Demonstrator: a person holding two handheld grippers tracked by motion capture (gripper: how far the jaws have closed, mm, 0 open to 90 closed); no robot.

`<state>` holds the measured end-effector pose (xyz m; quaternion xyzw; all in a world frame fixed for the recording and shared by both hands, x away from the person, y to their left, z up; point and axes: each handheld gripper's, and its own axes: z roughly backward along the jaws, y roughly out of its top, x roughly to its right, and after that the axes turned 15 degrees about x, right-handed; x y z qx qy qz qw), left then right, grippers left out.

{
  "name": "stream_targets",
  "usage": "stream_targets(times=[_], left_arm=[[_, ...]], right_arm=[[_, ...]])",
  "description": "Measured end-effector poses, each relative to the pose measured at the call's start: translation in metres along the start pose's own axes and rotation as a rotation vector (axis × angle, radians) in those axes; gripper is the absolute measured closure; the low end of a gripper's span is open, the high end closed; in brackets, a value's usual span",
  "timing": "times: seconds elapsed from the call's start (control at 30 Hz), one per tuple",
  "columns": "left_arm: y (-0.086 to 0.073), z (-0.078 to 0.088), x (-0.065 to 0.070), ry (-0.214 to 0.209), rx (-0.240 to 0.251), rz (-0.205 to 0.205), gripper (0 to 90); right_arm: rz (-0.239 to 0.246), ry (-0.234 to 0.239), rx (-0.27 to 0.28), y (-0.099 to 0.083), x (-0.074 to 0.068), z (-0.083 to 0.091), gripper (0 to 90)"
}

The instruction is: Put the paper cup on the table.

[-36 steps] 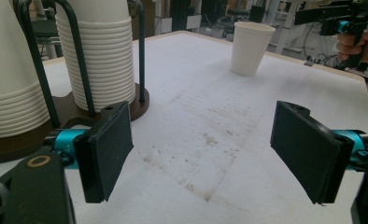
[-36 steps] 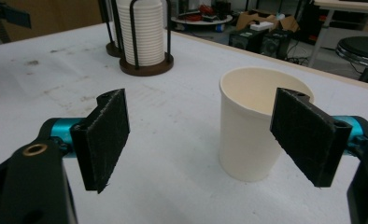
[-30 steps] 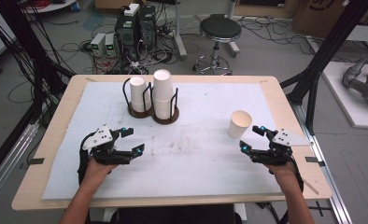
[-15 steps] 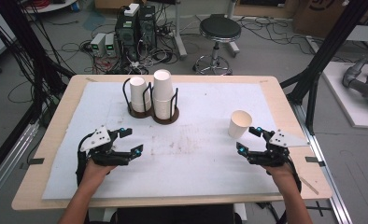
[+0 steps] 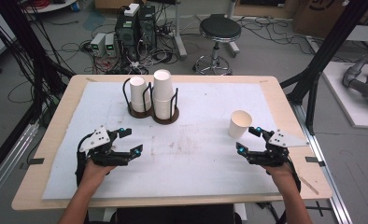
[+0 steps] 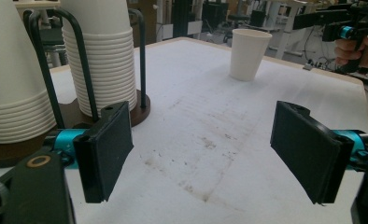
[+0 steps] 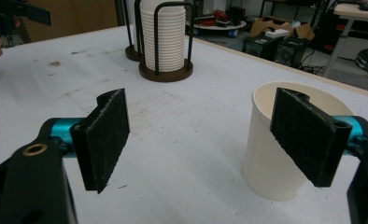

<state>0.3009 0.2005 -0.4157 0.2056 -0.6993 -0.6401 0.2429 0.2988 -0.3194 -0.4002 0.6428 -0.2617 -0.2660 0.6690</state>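
Observation:
A single white paper cup (image 5: 239, 123) stands upright on the white mat at the right. My right gripper (image 5: 246, 139) is just in front of it, open and empty. In the right gripper view the cup (image 7: 266, 158) stands partly behind the right jaw, outside the gap of the gripper (image 7: 205, 140). My left gripper (image 5: 131, 140) rests open over the mat's left part, holding nothing. In the left gripper view, two stacks of cups (image 6: 100, 60) rise close beyond the gripper (image 6: 210, 154) on its left side.
Two black wire holders on round brown bases hold a shorter cup stack (image 5: 138, 95) and a taller cup stack (image 5: 162, 95) at the back of the mat (image 5: 196, 154). The wooden table edge (image 5: 173, 200) runs along the front.
Both grippers have only drifted slightly and stay open. The cup and the stacks have not moved.

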Motion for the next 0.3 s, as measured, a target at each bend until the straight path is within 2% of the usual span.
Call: stream_targets(times=[0.3], left_arm=[[-0.0024,0.0002,-0.0022,0.008,-0.004,0.007,20.9]], right_arm=[[-0.007,-0.005,0.003,-0.0013,0.0033,-0.0003,20.0]])
